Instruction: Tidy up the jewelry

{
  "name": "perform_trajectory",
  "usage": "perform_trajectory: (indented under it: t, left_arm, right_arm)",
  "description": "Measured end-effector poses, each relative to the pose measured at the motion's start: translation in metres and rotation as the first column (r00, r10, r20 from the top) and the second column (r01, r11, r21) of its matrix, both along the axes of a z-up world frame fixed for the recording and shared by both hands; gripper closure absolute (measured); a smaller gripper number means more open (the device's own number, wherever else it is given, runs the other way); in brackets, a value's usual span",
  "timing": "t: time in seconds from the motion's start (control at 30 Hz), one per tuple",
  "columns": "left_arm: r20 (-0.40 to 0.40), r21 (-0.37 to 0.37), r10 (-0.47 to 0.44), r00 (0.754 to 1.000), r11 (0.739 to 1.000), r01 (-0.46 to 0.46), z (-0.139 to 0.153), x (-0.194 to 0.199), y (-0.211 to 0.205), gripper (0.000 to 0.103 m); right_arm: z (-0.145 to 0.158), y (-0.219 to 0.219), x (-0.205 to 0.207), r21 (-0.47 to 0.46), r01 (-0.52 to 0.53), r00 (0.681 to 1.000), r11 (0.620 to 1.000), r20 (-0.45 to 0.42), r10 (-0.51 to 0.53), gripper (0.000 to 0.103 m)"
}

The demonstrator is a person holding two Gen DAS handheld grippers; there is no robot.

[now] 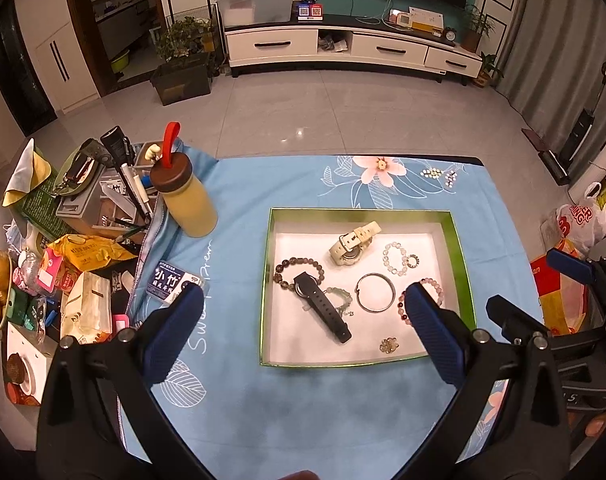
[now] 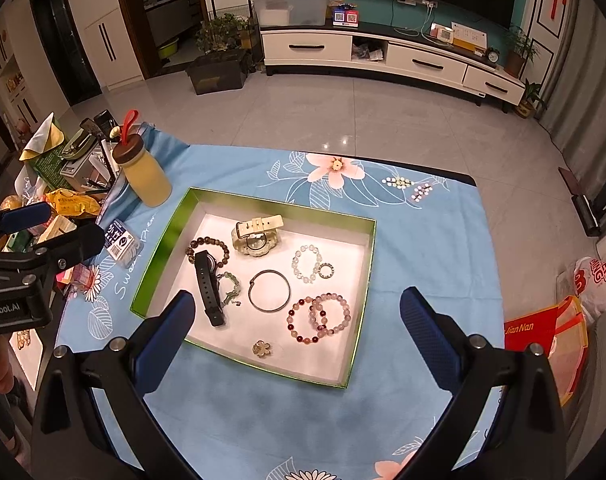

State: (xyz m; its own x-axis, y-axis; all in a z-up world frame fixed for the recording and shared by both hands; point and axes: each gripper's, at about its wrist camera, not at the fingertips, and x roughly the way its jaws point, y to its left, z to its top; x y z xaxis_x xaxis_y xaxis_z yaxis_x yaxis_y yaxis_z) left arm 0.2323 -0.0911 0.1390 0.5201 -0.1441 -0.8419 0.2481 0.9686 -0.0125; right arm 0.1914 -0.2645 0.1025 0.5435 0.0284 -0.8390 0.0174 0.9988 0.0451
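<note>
Holding our left tool (image 1: pixel 303 312) and right tool (image 2: pixel 297 312) spread wide and empty above the green box (image 2: pixel 165 232) on the desk, black watch (image 2: pixel 207 289), cream watch (image 2: pixel 257 234), silver bangle (image 2: pixel 269 290), beaded bracelets (image 2: pixel 319 317) lying inside the box, yellow bottle (image 2: pixel 145 174) just beside its far left corner

A: The light blue cloth (image 2: pixel 423 240) carries pink flowers and white leaf outlines; the shallow cardboard box (image 2: pixel 165 236) is green-walled, white inside.

B: Inside: a cream watch (image 2: pixel 257 236), a black watch (image 2: pixel 207 280), and red-and-pink bead bracelets (image 2: pixel 319 318).
</note>
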Motion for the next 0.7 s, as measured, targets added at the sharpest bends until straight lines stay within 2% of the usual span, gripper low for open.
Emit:
perform_trajectory:
  t: [0.7]
  left_arm:
    - [0.013, 0.036, 0.015, 1.000, 0.999, -0.015, -0.0026, -0.0025, -0.0015, 0.002]
  right_arm:
    - [0.0001, -0.0039, -0.0012, 0.005, 0.007, 1.000, 1.000, 0.004, -0.007, 0.001]
